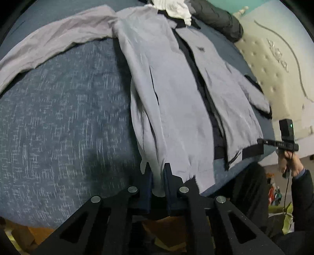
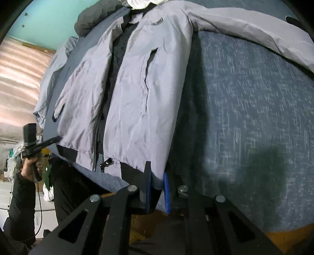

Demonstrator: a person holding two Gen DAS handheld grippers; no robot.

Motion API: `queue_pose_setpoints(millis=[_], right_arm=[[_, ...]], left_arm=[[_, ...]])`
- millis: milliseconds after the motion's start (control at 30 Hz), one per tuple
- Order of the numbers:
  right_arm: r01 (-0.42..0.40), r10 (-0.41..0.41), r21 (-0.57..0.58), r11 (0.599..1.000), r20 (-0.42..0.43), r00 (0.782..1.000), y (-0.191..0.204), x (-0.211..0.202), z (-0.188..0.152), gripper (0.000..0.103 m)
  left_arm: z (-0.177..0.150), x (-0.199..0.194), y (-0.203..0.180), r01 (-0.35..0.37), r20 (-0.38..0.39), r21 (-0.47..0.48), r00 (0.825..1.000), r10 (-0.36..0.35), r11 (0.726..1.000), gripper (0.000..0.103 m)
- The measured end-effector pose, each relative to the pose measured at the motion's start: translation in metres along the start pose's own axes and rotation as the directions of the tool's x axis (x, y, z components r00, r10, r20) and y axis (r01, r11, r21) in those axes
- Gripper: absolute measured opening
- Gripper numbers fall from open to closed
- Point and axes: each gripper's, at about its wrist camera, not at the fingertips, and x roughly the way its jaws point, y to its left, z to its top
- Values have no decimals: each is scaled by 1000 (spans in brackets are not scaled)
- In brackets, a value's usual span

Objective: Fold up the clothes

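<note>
Grey jacket (image 1: 176, 94) lies face up on the blue bedspread (image 1: 58, 121), front open, dark lining showing down the middle. Hem sits at the near edge of the bed; collar lies toward the far edge, against a heap of other clothes (image 1: 174, 9).

Left gripper (image 1: 157, 176): jaws narrow, pinching the hem at one bottom corner.
Right gripper (image 2: 157, 176): jaws narrow, clamped on the hem at the other bottom corner, where the dark band runs.

One sleeve (image 1: 49, 43) is spread out sideways across the bedspread; the other reaches toward the side edge of the bed.

Judgement: folding barely begun. Jacket is laid out and both hem corners are gripped. No fold made yet; sleeves and body all remain to be folded.
</note>
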Motion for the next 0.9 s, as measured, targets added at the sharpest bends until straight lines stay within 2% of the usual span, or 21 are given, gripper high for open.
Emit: queue_pose_setpoints(millis=[133, 233, 267, 400, 500, 567, 667, 767, 800, 900], right_arm=[[40, -38, 41, 998, -33, 999, -15, 22, 2, 11], [81, -79, 61, 995, -25, 997, -20, 27, 6, 16], [92, -92, 59, 994, -7, 996, -19, 22, 8, 17], [105, -107, 19, 994, 151, 983, -9, -17, 25, 20], [65, -68, 23, 998, 249, 966, -1, -32, 51, 24], [38, -42, 21, 999, 294, 955, 7, -35, 68, 24], [5, -9, 13, 1000, 310, 951, 28, -20, 99, 25], [-7, 6, 1, 1000, 307, 952, 44, -1, 126, 33], [-1, 0, 1, 1000, 305, 952, 47, 3, 129, 41], [44, -39, -11, 999, 285, 958, 58, 22, 148, 43]], left_arm=[[2, 9, 12, -26, -14, -54, 1000, 25, 998, 14], [4, -7, 13, -49, 27, -47, 998, 50, 998, 30], [8, -15, 13, -63, 52, -43, 997, 65, 997, 38], [26, -43, 12, -114, 149, -38, 982, 118, 993, 46], [51, -52, 9, -110, 224, -61, 967, 121, 992, 61], [68, -51, 8, -97, 267, -83, 957, 116, 992, 62], [88, -43, 13, -97, 313, -100, 942, 124, 990, 63], [101, -36, 17, -115, 346, -112, 927, 147, 987, 66], [105, -29, 19, -119, 352, -119, 923, 154, 986, 66], [116, -11, 27, -130, 369, -138, 913, 173, 982, 66]])
